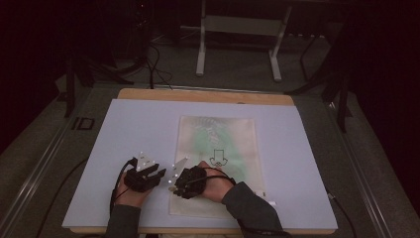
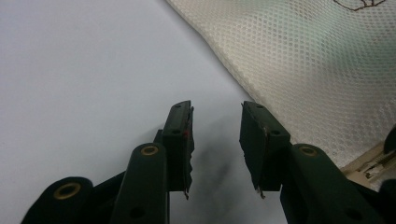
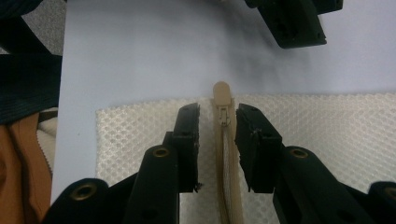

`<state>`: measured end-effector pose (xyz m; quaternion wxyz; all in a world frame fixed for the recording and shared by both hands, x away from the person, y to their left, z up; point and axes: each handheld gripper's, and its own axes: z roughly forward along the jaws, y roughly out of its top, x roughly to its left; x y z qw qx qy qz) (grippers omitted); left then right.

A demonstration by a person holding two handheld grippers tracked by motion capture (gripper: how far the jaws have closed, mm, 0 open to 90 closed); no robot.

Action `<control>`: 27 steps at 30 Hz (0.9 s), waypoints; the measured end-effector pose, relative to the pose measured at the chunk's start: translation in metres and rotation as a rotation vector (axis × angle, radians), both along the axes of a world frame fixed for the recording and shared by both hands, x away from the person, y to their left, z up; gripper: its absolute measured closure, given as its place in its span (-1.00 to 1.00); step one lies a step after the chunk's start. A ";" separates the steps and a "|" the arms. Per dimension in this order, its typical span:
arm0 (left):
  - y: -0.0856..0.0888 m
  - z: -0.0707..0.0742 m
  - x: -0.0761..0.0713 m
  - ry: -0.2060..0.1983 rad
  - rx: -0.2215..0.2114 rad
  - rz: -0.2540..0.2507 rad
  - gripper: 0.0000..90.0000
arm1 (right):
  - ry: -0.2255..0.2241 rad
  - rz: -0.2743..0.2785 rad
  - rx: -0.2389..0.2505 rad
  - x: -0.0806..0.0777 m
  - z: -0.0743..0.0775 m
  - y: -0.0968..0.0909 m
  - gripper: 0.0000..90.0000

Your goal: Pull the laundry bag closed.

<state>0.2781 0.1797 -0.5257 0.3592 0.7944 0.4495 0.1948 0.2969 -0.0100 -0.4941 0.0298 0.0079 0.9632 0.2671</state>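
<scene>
A white mesh bag (image 1: 218,134) with something green inside lies flat on a pale board (image 1: 133,129). In the right gripper view, the bag's (image 3: 327,126) beige zipper runs to its edge, and the pull tab (image 3: 222,93) sticks out past it. My right gripper (image 3: 217,112) is open, its jaws on either side of the zipper slider with gaps on both sides. My left gripper (image 2: 215,109) is open over bare board just beside the bag's edge (image 2: 303,60). In the high view the left gripper (image 1: 157,174) and right gripper (image 1: 174,184) sit close together at the bag's near left corner.
The board rests on a wooden table (image 1: 205,95). Behind it, a white frame's legs (image 1: 200,49) and cables lie on the floor. The left gripper's jaw (image 3: 292,23) sits just beyond the pull tab. A dark sleeve (image 3: 28,84) lies near the board's edge.
</scene>
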 end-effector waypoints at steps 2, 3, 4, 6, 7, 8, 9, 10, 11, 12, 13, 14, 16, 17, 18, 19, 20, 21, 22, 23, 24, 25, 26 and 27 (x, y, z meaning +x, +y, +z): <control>0.000 0.000 0.000 0.001 0.000 0.002 0.41 | 0.002 -0.001 -0.001 0.001 0.000 0.001 0.56; 0.001 0.000 0.000 0.000 0.000 0.003 0.41 | 0.005 -0.002 -0.001 0.001 -0.001 0.002 0.56; 0.001 0.000 0.000 -0.001 -0.001 0.004 0.41 | 0.005 -0.002 -0.002 0.002 -0.001 0.003 0.56; 0.002 0.000 0.000 -0.002 -0.004 0.008 0.41 | 0.005 0.003 -0.005 0.003 -0.003 0.004 0.56; 0.002 0.000 0.000 -0.001 -0.004 0.008 0.41 | 0.006 0.002 -0.008 0.003 -0.003 0.006 0.56; 0.002 0.000 0.000 0.000 -0.005 0.010 0.41 | 0.006 0.002 -0.008 0.003 -0.004 0.006 0.56; 0.003 0.000 0.000 -0.001 -0.006 0.014 0.40 | 0.007 0.003 -0.006 0.003 -0.005 0.007 0.54; 0.003 0.001 0.000 -0.001 -0.005 0.017 0.40 | 0.007 0.000 -0.006 0.004 -0.006 0.008 0.53; 0.004 0.001 0.000 -0.001 -0.007 0.019 0.40 | 0.007 0.001 -0.004 0.004 -0.007 0.009 0.52; 0.005 0.001 0.000 -0.003 -0.010 0.023 0.40 | 0.013 -0.002 -0.004 0.005 -0.007 0.010 0.52; 0.005 0.001 -0.001 -0.003 -0.010 0.025 0.40 | 0.013 0.000 -0.001 0.005 -0.008 0.012 0.52; 0.005 0.001 0.000 -0.003 -0.011 0.026 0.40 | 0.014 -0.001 -0.006 0.005 -0.008 0.013 0.52; 0.005 0.001 0.000 -0.002 -0.009 0.027 0.40 | 0.014 0.002 -0.005 0.006 -0.008 0.015 0.52; 0.005 0.001 0.000 -0.001 -0.009 0.026 0.40 | 0.014 0.002 -0.005 0.006 -0.009 0.016 0.52; 0.005 0.001 0.000 -0.002 -0.009 0.027 0.40 | 0.013 0.004 -0.006 0.005 -0.010 0.018 0.52; 0.005 0.001 0.000 -0.002 -0.009 0.026 0.40 | 0.013 0.002 -0.010 0.005 -0.010 0.019 0.51; 0.005 0.001 0.000 -0.002 -0.009 0.026 0.40 | 0.016 0.000 -0.011 0.006 -0.011 0.020 0.51; 0.005 0.001 -0.001 -0.003 -0.009 0.028 0.40 | 0.018 -0.003 -0.011 0.006 -0.011 0.021 0.51; 0.006 0.001 -0.001 -0.003 -0.011 0.030 0.39 | 0.020 -0.002 -0.010 0.007 -0.012 0.021 0.51; 0.006 0.001 -0.001 -0.003 -0.011 0.030 0.39 | 0.020 -0.002 -0.007 0.007 -0.012 0.022 0.52; 0.006 0.001 -0.001 -0.002 -0.010 0.030 0.39 | 0.022 -0.002 -0.010 0.008 -0.013 0.023 0.52; 0.006 0.001 -0.001 -0.002 -0.011 0.031 0.39 | 0.024 0.000 -0.009 0.008 -0.013 0.024 0.53; 0.006 0.001 -0.001 0.000 -0.011 0.031 0.39 | 0.025 0.003 -0.011 0.009 -0.013 0.025 0.53; 0.006 0.001 -0.001 -0.001 -0.010 0.031 0.39 | 0.029 0.001 -0.016 0.009 -0.013 0.025 0.55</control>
